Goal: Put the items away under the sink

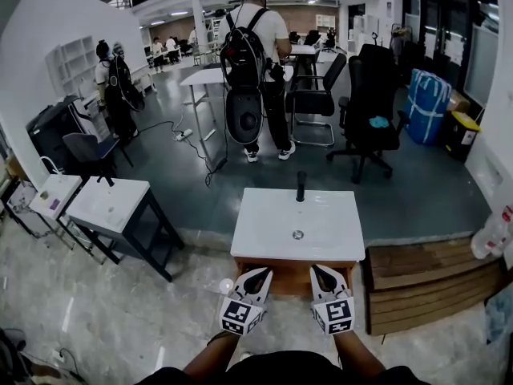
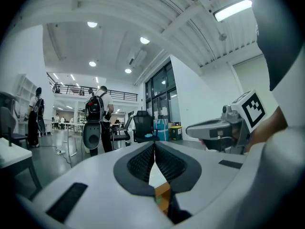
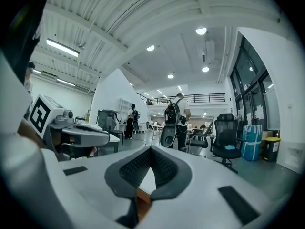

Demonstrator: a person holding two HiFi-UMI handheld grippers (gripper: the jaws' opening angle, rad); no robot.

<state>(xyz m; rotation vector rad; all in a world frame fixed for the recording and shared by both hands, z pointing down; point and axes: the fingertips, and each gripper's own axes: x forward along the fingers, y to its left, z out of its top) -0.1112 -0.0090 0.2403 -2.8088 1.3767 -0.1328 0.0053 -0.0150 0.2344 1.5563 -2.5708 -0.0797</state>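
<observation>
While closed grippers (image 1: 260, 276) (image 1: 321, 273) hover, sink edge (image 1: 295, 259) lies near.

— Can you see under the sink (image 1: 297, 223) from here?
— No. Only its top shows. The cabinet front (image 1: 292, 273) is mostly behind the left tongs (image 1: 260, 273) and right tongs (image 1: 321, 271).
— That white thing (image 1: 225, 285) on the floor (image 1: 120, 319)?
— Half covered by the left tongs. I can't tell what it is.
— The bottle (image 1: 492, 235) over on the right?
— Cut off by the edge, and so is the blue thing (image 1: 502, 311) below it.
— And along the tongs themselves?
— Just a sliver of sink and wood (image 2: 162, 194) shows between the jaws; they block the rest.
— The people (image 1: 160, 50) at the far end?
— Too small to make out.
</observation>
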